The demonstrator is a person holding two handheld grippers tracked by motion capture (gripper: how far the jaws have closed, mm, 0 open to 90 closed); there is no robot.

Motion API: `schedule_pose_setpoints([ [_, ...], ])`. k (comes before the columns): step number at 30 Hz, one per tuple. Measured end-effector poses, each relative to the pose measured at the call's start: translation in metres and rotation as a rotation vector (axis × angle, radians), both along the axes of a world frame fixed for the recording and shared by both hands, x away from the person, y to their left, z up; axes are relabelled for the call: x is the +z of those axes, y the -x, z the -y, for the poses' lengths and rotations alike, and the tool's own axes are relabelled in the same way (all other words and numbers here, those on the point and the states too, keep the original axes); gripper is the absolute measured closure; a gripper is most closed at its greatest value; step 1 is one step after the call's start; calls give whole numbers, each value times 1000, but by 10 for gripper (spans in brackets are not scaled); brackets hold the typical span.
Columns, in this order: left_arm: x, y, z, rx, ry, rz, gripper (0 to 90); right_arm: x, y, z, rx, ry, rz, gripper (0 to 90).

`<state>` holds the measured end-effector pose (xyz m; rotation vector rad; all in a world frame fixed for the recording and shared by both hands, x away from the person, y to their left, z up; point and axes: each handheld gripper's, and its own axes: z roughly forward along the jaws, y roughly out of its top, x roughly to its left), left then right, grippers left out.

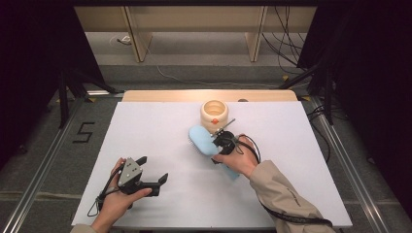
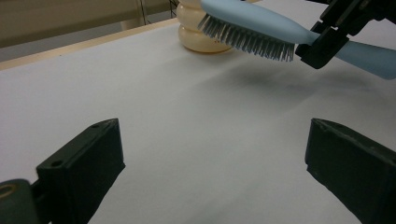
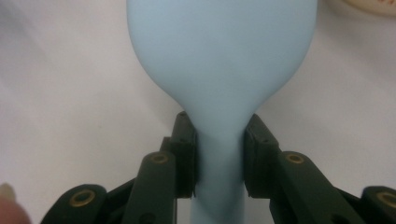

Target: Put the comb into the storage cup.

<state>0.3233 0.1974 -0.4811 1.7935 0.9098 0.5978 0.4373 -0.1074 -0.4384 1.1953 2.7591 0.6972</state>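
A white sheet covers the bench, leaving a strip of pale wooden edge bare at the far side. The floor around it is grey carpet crossed by metal rails, with a black "5" marked at the left and black tripod legs at both sides. Beyond stands light wooden furniture on upright legs, with cables trailing over the floor at the right, and dark curtains close in both sides.
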Motion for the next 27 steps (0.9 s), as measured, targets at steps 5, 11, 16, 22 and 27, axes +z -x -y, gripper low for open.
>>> schedule_pose_setpoints([
  [5, 0, 0, 0, 0, -1, 0, 38, 4, 3, 0, 0, -82, 58, 703],
  [11, 0, 0, 0, 0, 2, -2, 40, 9, 7, -2, -4, -131, 99, 703],
  [16, 0, 0, 1, 0, 13, -9, 44, 11, 8, -2, -4, -167, 116, 703],
  [22, -1, -1, 2, 0, 34, -27, 53, 10, 9, -3, -14, -211, 131, 702],
  [27, -1, -1, 5, -7, 58, -46, 57, 11, 11, -5, -10, -232, 141, 702],
])
